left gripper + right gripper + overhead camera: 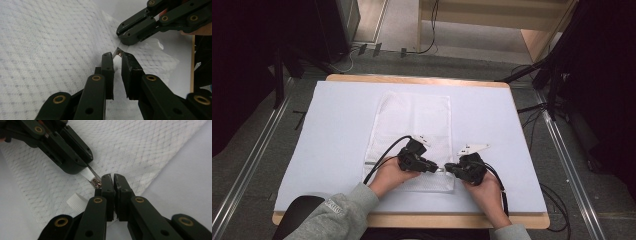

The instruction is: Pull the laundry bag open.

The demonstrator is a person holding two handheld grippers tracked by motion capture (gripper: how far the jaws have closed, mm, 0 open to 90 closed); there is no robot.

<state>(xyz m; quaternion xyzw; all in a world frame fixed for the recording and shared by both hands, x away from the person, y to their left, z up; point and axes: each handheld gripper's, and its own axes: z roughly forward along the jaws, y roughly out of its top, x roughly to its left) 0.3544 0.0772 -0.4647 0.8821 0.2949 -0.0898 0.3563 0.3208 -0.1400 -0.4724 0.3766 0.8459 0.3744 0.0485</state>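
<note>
A white waffle-weave towel (412, 120) lies flat on the pale table cover (332, 135). Both grippers meet tip to tip over its near right corner. My left gripper (435, 168) is shut on a small white strip (87, 173) with a metal end (96, 182). That end touches the side of my right gripper (112, 177), whose jaws are closed to a thin slit; I cannot make out anything between them. A white ribbed cap (76, 201) pokes out beside the right gripper's left jaw. In the left gripper view the right gripper (120, 33) hovers just past my left gripper (116, 56).
The table's wooden edge (412, 220) runs close behind both hands. Bare cover lies left and right of the towel. Cables trail from each gripper toward the person. Dark stands and floor cables surround the table.
</note>
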